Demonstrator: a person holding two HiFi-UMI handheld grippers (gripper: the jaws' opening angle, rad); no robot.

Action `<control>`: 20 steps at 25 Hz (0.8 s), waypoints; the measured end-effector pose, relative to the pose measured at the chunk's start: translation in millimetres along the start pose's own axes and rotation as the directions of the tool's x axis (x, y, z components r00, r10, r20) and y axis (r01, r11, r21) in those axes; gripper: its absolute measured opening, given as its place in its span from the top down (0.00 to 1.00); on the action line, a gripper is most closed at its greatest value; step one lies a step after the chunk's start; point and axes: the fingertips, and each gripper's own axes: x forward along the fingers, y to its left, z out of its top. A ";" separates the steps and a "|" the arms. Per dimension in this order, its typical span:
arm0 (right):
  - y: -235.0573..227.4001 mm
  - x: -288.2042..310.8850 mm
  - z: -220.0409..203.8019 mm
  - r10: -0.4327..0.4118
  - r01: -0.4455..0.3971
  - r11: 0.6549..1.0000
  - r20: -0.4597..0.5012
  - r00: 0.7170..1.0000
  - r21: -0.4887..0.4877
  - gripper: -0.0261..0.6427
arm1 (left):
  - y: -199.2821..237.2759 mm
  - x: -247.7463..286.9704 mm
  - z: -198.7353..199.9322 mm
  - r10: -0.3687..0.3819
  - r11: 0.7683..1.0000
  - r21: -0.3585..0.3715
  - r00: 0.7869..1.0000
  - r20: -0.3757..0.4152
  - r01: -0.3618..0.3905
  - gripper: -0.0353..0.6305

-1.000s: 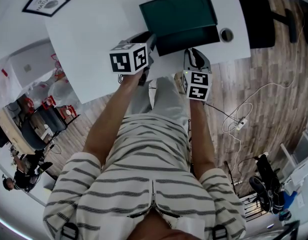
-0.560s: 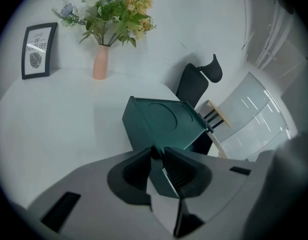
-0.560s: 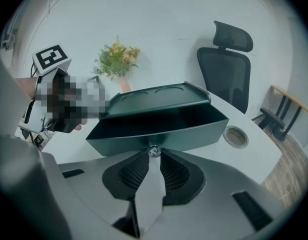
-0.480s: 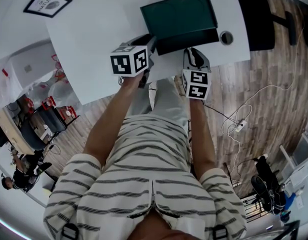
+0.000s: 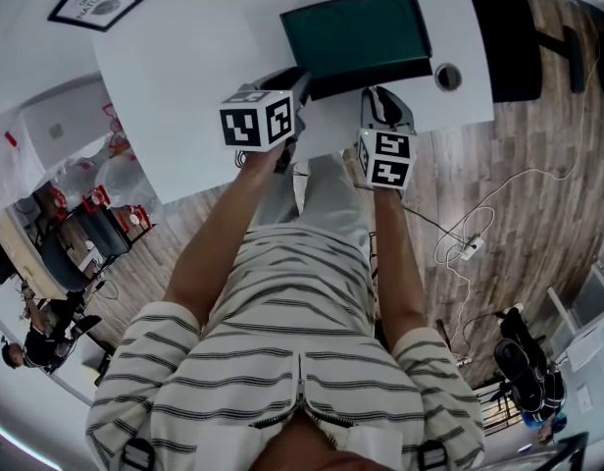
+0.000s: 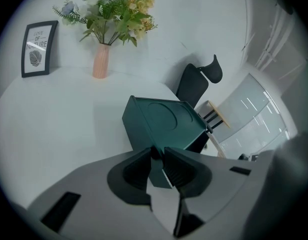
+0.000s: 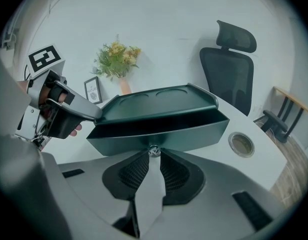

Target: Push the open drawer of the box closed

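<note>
The dark green box (image 5: 353, 29) sits on the white worktop (image 5: 184, 77), right of centre and close to my edge. Its drawer (image 7: 194, 130) stands out from the front toward me, with a dark gap showing under the box's top. A small metal knob (image 7: 153, 150) is set mid-front on the drawer. My right gripper (image 7: 153, 154) has its jaws drawn nearly together, with that knob pinched at their tips. My left gripper (image 6: 158, 158) is at the box's near left corner, jaws also close, with the green corner edge between them, so I read it as bracing the box.

I judge this to be the start of the push: contact is made, but the drawer is clearly not home yet. Next I need a straight, level shove along the drawer's run, while the left holds the box so it doesn't slide on the smooth worktop.

A round cable port (image 7: 241, 143) lies just right of the drawer. Beyond stand a vase of flowers (image 6: 101, 59), a framed print (image 6: 38, 48) and an office chair (image 7: 229, 69).
</note>
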 end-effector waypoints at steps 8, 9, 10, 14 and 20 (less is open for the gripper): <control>1.4 4.7 6.7 0.000 0.000 1.000 0.001 1.000 -0.002 0.84 | 1.2 -1.8 2.0 -0.001 1.000 0.002 1.000 0.002 0.001 0.82; 1.3 5.2 7.9 0.001 -0.001 1.000 0.002 1.000 -0.003 0.84 | 1.2 -2.0 2.0 -0.001 1.000 0.001 1.000 0.001 0.001 0.82; 1.1 5.6 8.9 0.001 -0.001 1.000 0.003 1.000 -0.003 0.84 | 1.1 -2.2 1.9 -0.001 1.000 0.000 1.000 0.001 0.001 0.82; 0.8 7.9 11.4 0.002 -0.001 1.000 0.006 1.000 -0.005 0.84 | 0.4 -2.3 1.8 -0.004 1.000 -0.001 1.000 0.001 0.004 0.82; -0.6 12.4 16.5 0.002 -0.002 1.000 0.005 1.000 -0.008 0.84 | -0.3 -1.0 2.5 -0.005 1.000 -0.005 1.000 -0.003 0.005 0.81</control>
